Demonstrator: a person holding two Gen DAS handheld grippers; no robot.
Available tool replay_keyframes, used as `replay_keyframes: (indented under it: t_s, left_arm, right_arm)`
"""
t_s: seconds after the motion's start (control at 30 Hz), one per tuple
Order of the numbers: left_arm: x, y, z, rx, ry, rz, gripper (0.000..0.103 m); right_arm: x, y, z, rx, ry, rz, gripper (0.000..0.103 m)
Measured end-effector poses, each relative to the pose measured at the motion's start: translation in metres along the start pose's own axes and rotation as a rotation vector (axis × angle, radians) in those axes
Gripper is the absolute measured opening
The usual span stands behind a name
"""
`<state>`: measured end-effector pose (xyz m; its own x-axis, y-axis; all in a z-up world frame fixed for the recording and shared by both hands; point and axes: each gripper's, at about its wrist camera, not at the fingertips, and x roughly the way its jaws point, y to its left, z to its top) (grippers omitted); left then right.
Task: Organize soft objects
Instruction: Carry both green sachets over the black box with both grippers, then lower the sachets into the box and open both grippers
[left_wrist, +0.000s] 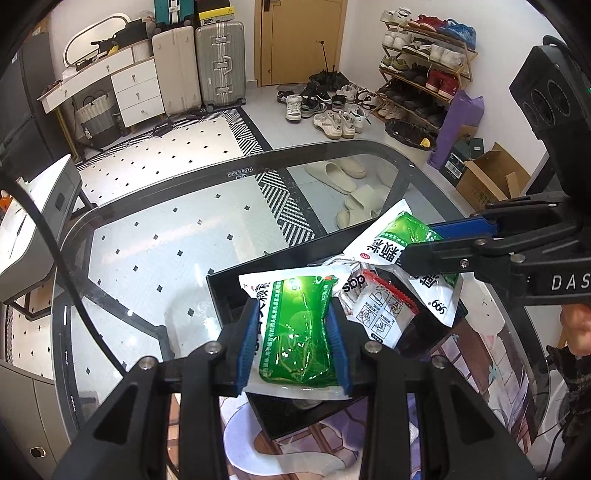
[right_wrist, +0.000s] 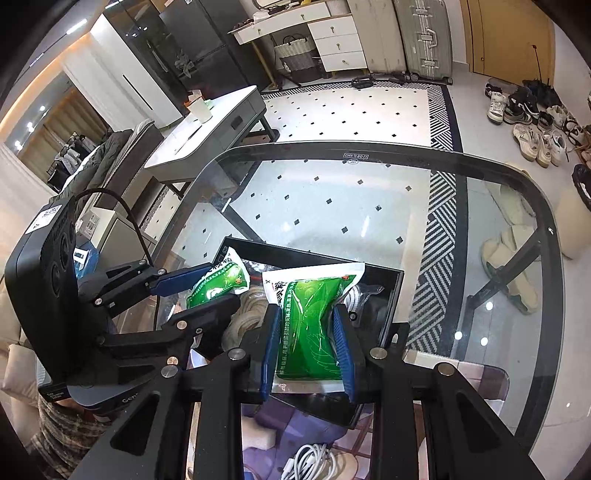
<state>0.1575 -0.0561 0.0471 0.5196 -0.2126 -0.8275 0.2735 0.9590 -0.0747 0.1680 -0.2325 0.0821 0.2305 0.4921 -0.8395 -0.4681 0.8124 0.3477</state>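
Glass tabletop (left_wrist: 155, 236) with dark rounded rim, over a white rug (left_wrist: 177, 147) dotted with black diamonds and edged in stripes. Two suitcases (left_wrist: 199, 66) upright against the far wall, beside a white drawer unit (left_wrist: 136, 92). Wooden door (left_wrist: 299, 40) behind. Shoe rack (left_wrist: 424, 62) at right, loose shoes (left_wrist: 325, 107) on the floor before it. Beige slippers (left_wrist: 351, 184) seen through the glass. Open cardboard box (left_wrist: 487, 177) near the rack. White side table (right_wrist: 207, 129) at left.

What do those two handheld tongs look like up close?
Both are angular black frames with silver bolts and ribbed blue pads on the fingers. The right tongs carry white letters "DAS" and a boxy black camera block. The left tongs have a similar block with a QR sticker and a black cable.
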Motion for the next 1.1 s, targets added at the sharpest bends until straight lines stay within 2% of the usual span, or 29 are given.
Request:
replay_keyframes:
  t_s: [0.37, 1.1]
  left_arm:
    - [0.016, -0.002, 0.004, 0.015, 0.011, -0.016, 0.034]
    - [0.041, -0.009, -0.001, 0.014, 0.066, 0.002, 0.036]
  right_arm:
    - [0.032, -0.01, 0.008, 0.013, 0.033, 0.016, 0.028]
    - [0.066, -0.012, 0.008, 0.02, 0.078, 0.003, 0.028]
